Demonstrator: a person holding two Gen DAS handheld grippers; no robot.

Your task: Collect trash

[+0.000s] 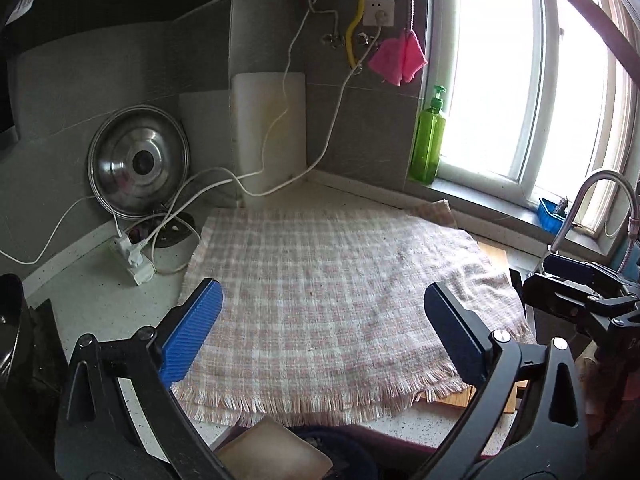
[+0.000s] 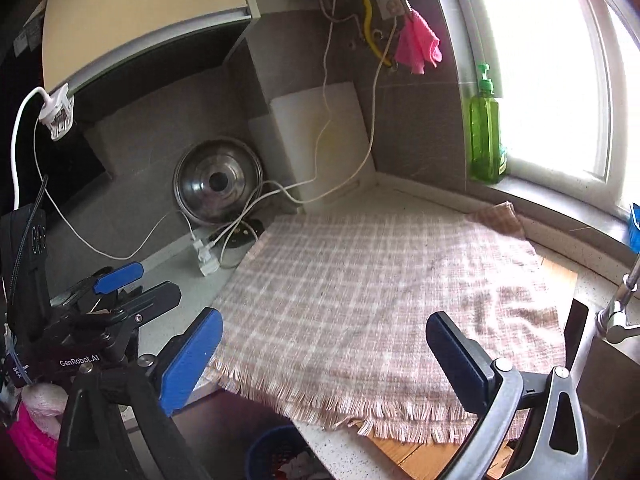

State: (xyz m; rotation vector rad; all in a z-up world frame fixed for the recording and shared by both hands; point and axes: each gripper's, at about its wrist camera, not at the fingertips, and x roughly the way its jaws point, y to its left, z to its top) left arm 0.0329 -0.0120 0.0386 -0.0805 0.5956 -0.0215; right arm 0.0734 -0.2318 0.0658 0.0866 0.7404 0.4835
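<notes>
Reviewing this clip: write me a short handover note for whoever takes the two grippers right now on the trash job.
Left gripper: open, nothing between the pads, above the checked cloth.
Right gripper: open, empty, over the same cloth near its fringed front edge.
Job's things: no loose trash shows on the cloth or the countertop. A blue basket sits below the counter edge with something inside; what it holds is unclear.
Done: the cloth looks cleared.
Left: check around the power strip and pot lid for leftovers.
</notes>
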